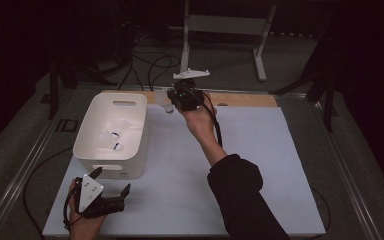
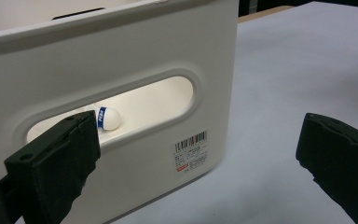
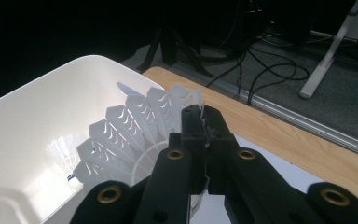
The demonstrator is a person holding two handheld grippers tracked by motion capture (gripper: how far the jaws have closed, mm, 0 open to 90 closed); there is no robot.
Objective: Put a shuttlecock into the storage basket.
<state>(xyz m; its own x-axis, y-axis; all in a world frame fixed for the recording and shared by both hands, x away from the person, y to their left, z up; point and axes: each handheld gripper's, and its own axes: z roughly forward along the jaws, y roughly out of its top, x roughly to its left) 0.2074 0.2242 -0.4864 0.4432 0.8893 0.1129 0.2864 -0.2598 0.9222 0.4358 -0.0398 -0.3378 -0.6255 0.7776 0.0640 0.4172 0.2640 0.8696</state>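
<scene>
Right gripper is clamped on the skirt of a shuttlecock, held raised just beyond the bin's far right rim; the bin lies down and left of it. Left gripper stands wide and empty beside the bin's near wall. Two shuttlecocks lie inside; one is held.

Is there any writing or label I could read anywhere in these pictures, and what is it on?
Barcode sticker on the white bin's end wall, below the handle slot: a barcode, small print and a red mark, all too small to read.
Blue band on the shuttlecock seen through that slot: white lettering, too blurred to read.
Shuttlecock held in the right gripper: no writing visible.
Nothing else carries legible text.
</scene>
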